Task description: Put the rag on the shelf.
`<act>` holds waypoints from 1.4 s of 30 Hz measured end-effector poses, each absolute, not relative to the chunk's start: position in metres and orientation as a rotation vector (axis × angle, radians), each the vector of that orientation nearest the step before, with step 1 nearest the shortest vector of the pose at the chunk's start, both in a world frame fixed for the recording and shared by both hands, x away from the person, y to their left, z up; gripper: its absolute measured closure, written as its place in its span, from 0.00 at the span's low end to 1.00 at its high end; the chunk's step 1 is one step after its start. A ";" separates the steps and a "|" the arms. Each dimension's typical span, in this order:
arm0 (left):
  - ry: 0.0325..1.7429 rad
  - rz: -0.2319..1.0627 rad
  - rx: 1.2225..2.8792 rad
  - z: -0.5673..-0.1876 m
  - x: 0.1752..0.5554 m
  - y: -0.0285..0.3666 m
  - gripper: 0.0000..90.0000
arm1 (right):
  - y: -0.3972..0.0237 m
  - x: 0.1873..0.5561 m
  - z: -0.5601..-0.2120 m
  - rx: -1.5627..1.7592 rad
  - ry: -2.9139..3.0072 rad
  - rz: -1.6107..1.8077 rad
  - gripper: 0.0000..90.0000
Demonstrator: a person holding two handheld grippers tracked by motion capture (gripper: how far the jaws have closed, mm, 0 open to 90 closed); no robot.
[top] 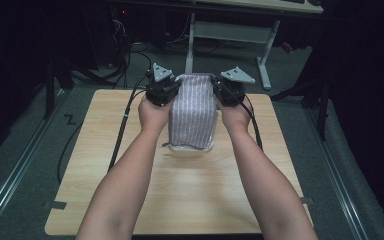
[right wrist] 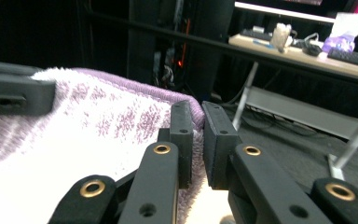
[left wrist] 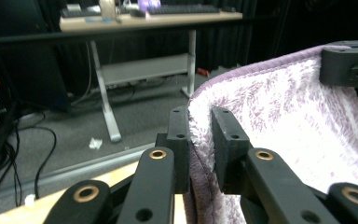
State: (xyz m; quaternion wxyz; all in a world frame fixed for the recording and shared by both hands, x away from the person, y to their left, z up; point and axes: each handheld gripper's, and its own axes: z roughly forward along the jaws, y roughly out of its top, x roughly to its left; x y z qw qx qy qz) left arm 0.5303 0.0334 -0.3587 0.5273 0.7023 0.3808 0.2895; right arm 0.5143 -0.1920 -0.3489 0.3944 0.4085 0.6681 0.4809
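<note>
While clamped: two tools [top: 162, 90] [top: 228, 90], one towel [top: 192, 112]

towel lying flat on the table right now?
No. In the high view the towel hangs from the left gripper and right gripper, each clamped on a top corner, its lower end on the table.

A white-legged desk [top: 260, 6] stands beyond the wooden table [top: 190, 200].

You're working in a lab or office test room: your wooden desk [top: 190, 200] stands on grey carpet [top: 25, 165] against dark curtains. Beyond it sits a white-legged workstation [left wrist: 144, 18] with a keyboard [left wrist: 182, 8], and cables [top: 125, 55] trail far left.
</note>
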 end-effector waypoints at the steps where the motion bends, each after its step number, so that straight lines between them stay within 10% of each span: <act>1: 0.916 0.687 1.682 -0.361 0.531 0.034 0.86 | -0.192 0.516 -0.353 1.040 1.704 1.216 0.93; 42: 0.935 0.639 1.624 -0.356 0.499 0.051 0.65 | -0.206 0.484 -0.349 1.063 1.770 1.234 0.70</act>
